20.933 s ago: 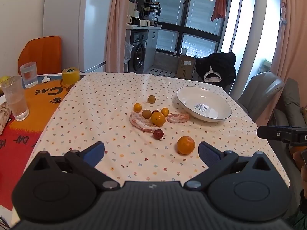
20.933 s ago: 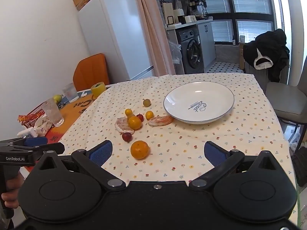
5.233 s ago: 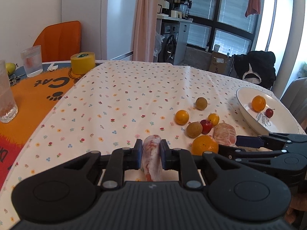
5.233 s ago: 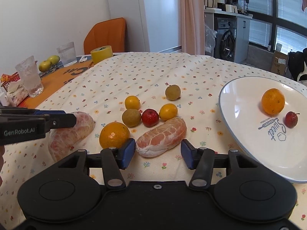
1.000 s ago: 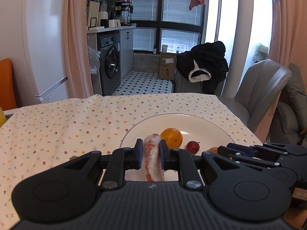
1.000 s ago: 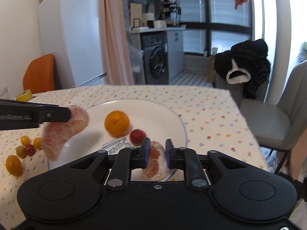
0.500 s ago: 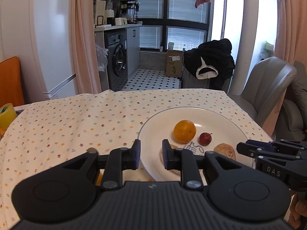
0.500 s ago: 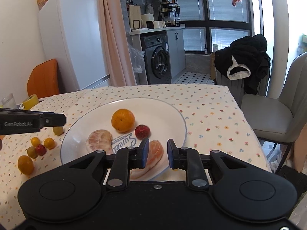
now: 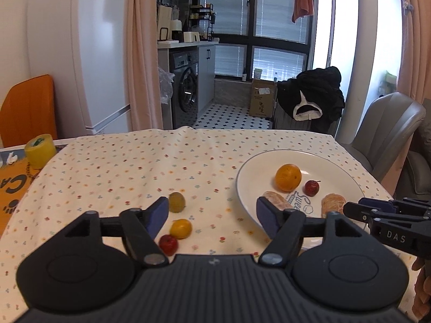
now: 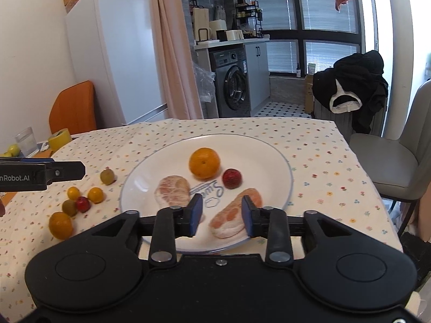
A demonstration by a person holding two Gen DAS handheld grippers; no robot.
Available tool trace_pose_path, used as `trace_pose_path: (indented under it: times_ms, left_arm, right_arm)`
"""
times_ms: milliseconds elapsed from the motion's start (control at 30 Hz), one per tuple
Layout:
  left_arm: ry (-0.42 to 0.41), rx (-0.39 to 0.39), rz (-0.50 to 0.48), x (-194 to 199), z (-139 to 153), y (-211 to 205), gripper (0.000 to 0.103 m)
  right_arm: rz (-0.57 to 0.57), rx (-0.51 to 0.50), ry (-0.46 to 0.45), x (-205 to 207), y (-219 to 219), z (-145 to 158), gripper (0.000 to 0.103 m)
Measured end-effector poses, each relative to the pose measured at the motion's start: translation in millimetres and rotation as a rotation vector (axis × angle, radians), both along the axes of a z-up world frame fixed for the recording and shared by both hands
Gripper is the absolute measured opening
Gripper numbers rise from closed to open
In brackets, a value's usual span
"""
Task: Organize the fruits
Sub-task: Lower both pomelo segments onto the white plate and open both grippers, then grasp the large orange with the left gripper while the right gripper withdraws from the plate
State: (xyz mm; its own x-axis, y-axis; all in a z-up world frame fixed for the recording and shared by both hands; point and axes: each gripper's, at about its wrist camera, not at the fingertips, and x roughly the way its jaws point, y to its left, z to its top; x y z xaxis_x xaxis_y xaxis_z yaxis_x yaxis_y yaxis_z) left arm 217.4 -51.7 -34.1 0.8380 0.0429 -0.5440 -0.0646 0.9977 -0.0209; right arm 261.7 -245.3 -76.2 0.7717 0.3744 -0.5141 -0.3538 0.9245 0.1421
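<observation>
So in the right wrist view the plate (image 10: 280,161) sits mid-frame on the table (image 10: 323,145). On it: an orange (image 10: 204,162) toward the back, a small round fruit (image 10: 231,178) just to its right, one peeled segment (image 10: 172,190) lower left, another segment (image 10: 234,215) lower right. Left of the plate, a cluster of small fruits (image 10: 80,202) lies on the cloth. A chair (image 10: 398,161) stands at the right edge.

Daylight floods in from the tall windows (image 9: 280,27) at the back and blows out white at the right. The worktop (image 9: 140,161) is evenly lit with soft shadows. Fisheye bending curves the edges; corners vignette dark.
</observation>
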Motion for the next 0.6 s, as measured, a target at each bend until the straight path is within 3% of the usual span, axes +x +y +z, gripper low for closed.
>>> trace_pose_path:
  times_ms: [33,100,200,267,600]
  left_arm:
    - [-0.004,0.001,0.003,-3.0,0.5,2.5,0.075]
    - [-0.005,0.0,0.013,-7.9,1.2,7.3,0.079]
    - [-0.002,-0.021,0.028,-15.6,-0.5,16.2,0.083]
    - [-0.001,-0.02,0.042,-21.5,-3.3,21.8,0.084]
    - [0.019,-0.046,0.077,-40.3,-16.7,46.1,0.084]
  right_arm:
    - [0.004,0.0,-0.003,-2.1,2.2,1.2,0.046]
    - [0.011,0.006,-0.011,-7.3,6.1,3.0,0.067]
    - [0.032,0.039,-0.02,-14.6,11.6,6.9,0.09]
    - [0.036,0.037,-0.032,-19.6,18.1,9.4,0.101]
    - [0.083,0.021,-0.007,-32.6,44.2,5.8,0.103]
